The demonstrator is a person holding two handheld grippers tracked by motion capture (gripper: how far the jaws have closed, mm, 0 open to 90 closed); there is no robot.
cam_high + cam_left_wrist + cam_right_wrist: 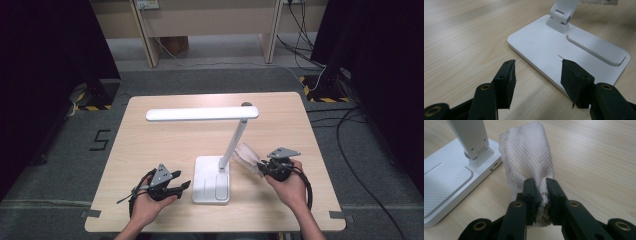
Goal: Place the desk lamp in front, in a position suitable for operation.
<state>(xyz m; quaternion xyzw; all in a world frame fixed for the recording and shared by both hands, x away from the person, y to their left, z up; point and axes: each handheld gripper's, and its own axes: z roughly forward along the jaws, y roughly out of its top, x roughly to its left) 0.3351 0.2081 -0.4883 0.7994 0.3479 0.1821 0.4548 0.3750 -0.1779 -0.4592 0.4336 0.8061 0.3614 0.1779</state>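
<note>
On a wooden table, the right gripper has its jaws clamped on a bunched white cloth just beside the stem of a white desk lamp. The left gripper, jaws wide apart and empty, sits at the lamp base's near edge.

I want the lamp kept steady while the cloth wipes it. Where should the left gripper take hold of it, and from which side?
Probably the near left edge of the lamp's flat base, approached low from the left gripper side. That slab is thin, lies flat on the table, and its rim already faces the open jaws. The slim upright arm would likely tip more easily.
</note>
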